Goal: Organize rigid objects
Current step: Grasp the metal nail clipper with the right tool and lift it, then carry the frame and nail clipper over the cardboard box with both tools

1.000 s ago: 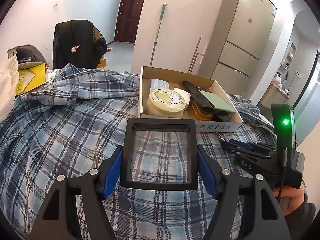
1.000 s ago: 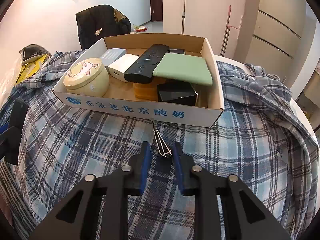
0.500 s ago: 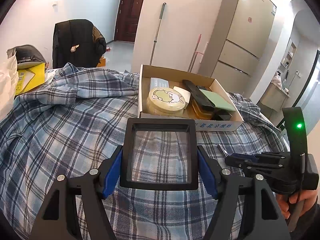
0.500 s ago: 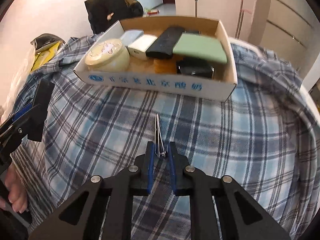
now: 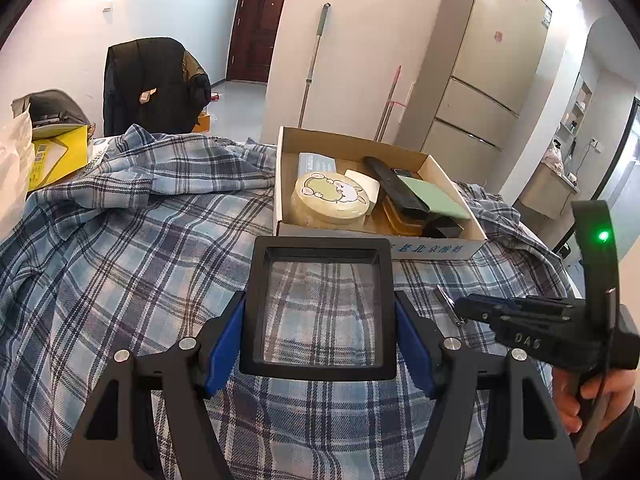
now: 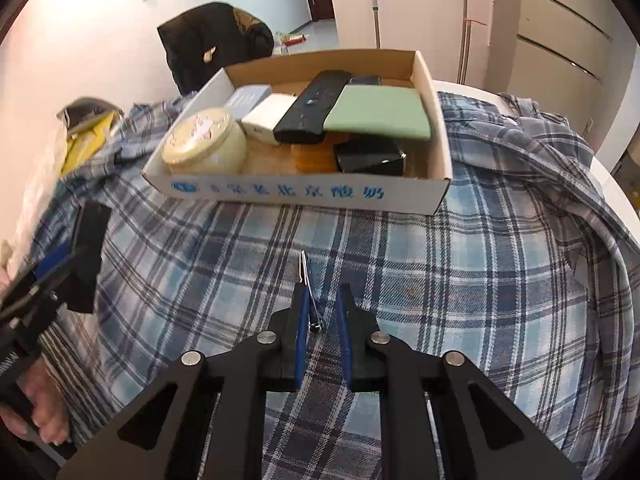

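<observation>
Here, the left gripper [image 5: 320, 320] clamps a square black-framed clear lens [image 5: 320, 304] above the plaid cloth [image 5: 120, 280]. The right gripper [image 6: 322, 316], nearly closed, pinches silver metal nail clippers [image 6: 310, 300] before the open cardboard box [image 6: 300, 192].

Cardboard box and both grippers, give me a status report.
Left gripper clamped on square black-framed clear lid. Right gripper shut on thin metal nail clipper, above plaid cloth. Open cardboard box ahead, crowded; path unobstructed.
</observation>
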Demonstrator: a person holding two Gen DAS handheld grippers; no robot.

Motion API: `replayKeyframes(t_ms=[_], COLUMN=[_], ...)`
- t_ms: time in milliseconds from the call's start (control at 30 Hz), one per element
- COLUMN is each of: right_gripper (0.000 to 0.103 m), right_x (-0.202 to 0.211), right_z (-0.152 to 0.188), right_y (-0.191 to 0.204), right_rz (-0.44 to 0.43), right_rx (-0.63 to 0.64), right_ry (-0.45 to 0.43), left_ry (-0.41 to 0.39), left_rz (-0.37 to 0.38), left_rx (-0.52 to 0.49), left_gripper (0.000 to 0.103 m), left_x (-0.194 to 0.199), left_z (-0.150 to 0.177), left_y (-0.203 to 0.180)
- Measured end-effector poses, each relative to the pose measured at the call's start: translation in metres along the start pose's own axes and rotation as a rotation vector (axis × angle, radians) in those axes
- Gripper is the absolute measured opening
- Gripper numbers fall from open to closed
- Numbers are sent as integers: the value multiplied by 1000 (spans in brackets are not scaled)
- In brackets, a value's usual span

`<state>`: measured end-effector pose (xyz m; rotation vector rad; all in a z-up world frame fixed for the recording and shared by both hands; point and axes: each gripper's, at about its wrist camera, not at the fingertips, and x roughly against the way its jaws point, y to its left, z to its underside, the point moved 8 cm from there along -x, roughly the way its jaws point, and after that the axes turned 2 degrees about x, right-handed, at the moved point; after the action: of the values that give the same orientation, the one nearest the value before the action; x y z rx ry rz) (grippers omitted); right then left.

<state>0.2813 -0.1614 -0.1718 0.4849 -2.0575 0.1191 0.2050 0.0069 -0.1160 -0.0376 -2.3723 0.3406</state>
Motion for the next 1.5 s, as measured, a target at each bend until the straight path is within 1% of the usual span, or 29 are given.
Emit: replayKeyframes(t_ms=[367, 433, 467, 500, 533, 567, 633, 733, 800, 900, 1133, 1267, 1333, 1367, 1500], right_gripper=[13, 13, 13, 13, 13, 13, 13, 13, 13, 13, 13, 13, 9, 9, 9], right_x=[-1, -4, -7, -6, -7, -6, -2, 8, 11, 9, -7, -9, -8, -8, 0], right_z=[0, 3, 6, 5, 6, 6, 5, 0, -2, -2, 7, 6, 6, 6, 1], right_y=[6, 11, 14, 17, 19, 20, 20, 16, 15, 16, 19, 19, 17, 15, 10], right_rz=[25, 12, 21, 43, 57, 59, 37, 31, 24, 30, 57, 61, 71, 82, 89], right_rx=[38, 56, 74, 100, 116, 121, 107, 87, 79, 89, 115, 116, 100, 90, 71], right_ry=[-11, 13, 30, 19, 30, 26, 12, -28, -38, -30, 28, 24, 25, 25, -3], left_ry=[7, 6, 7, 8, 8, 8, 8, 10, 10, 11, 14, 19, 19, 18, 19], left_rz=[4, 5, 4, 5, 5, 5, 5, 5, 6, 5, 5, 5, 5, 5, 5], left_rx=[-2, -1, 0, 0, 0, 0, -1, -4, -7, -5, -10, -12, -8, -7, -11], left_gripper=[72, 72, 72, 72, 72, 72, 72, 72, 72, 72, 72, 72, 72, 72, 72], left_x=[-1, -1, -1, -1, -1, -1, -1, -2, -2, -2, -2, -3, -2, -2, -1], left_z=[2, 2, 2, 2, 2, 2, 2, 3, 3, 3, 3, 4, 3, 3, 3], left_y=[-1, -1, -1, -1, -1, -1, -1, -1, -1, -1, -2, -2, -1, 0, 0])
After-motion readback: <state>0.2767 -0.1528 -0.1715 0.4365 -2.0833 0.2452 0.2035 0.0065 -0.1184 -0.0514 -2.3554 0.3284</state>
